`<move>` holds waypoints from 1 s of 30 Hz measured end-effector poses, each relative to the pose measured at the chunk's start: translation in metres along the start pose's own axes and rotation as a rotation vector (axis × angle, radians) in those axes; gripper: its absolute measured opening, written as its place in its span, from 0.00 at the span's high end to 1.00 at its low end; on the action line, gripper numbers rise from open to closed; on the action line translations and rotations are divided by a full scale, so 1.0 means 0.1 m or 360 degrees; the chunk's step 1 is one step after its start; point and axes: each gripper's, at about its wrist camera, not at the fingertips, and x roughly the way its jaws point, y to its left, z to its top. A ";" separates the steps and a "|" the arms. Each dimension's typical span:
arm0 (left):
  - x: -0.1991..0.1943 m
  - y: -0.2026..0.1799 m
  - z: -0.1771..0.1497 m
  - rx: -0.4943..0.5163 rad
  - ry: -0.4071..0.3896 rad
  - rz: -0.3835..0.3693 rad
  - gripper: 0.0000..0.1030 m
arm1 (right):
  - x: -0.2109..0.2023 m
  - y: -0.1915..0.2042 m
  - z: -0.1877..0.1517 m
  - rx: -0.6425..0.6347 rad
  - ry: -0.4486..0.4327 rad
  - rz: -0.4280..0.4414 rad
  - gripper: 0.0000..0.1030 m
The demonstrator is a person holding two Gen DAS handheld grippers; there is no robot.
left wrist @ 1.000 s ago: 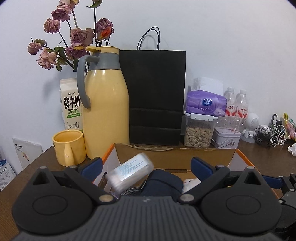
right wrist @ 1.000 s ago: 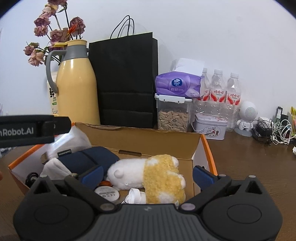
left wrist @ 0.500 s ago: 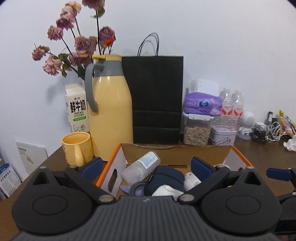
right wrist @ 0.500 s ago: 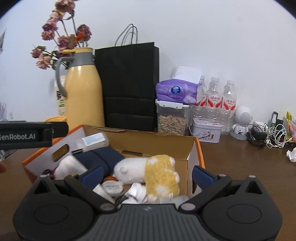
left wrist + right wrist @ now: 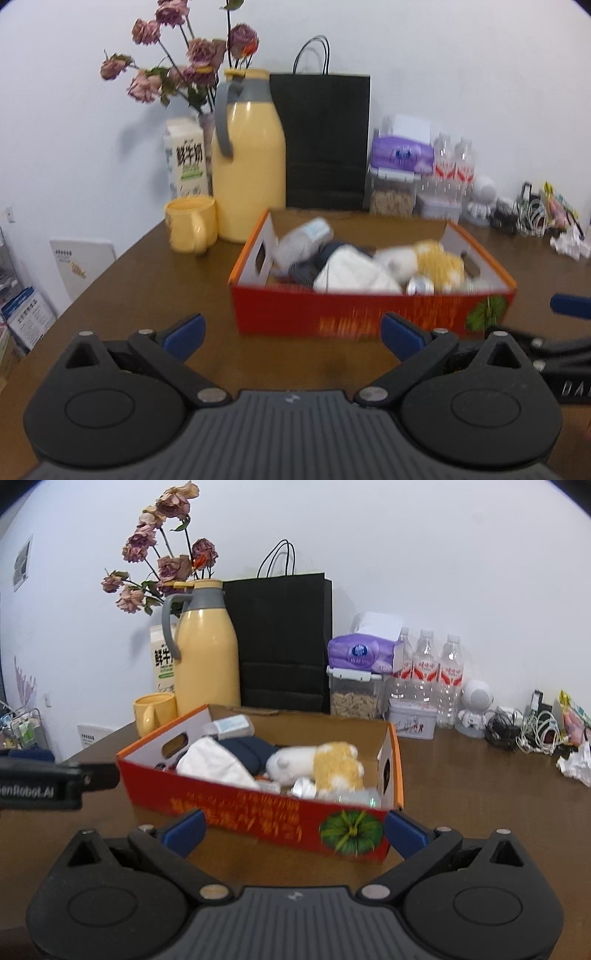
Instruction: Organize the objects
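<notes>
Brown surface (image 5: 480, 794) against a white wall, orange box (image 5: 258, 808) central and packed with plush toy (image 5: 332, 764), bottle (image 5: 232, 725), cloth; both left gripper (image 5: 291, 338) and right gripper (image 5: 295, 830) hover before it, spread wide, empty; filling looks finished, next likely another stray item.

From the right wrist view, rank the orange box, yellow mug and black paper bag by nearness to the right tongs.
1. Orange box: directly ahead of the right tongs, nearest.
2. Yellow mug: behind the box, to the left.
3. Black paper bag: farthest, standing at the wall behind the box.
</notes>
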 end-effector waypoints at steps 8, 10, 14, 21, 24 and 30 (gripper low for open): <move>-0.18 0.03 -0.27 0.0018 0.0100 0.0016 0.00 | -0.20 0.06 -0.21 0.0021 0.0044 0.0004 0.00; -0.22 0.04 -0.30 0.0014 0.0101 0.0018 0.00 | -0.22 0.07 -0.23 0.0023 0.0054 0.0001 0.00; -0.26 0.04 -0.31 0.0012 0.0097 0.0016 0.00 | -0.25 0.08 -0.26 0.0025 0.0063 -0.0004 0.00; -0.28 0.04 -0.32 0.0009 0.0101 0.0012 0.00 | -0.28 0.08 -0.27 0.0029 0.0062 -0.0010 0.00; -0.28 0.04 -0.32 0.0010 0.0100 0.0013 0.00 | -0.27 0.07 -0.27 0.0030 0.0064 -0.0012 0.00; -0.28 0.03 -0.32 0.0009 0.0099 0.0012 0.00 | -0.27 0.07 -0.27 0.0029 0.0063 -0.0011 0.00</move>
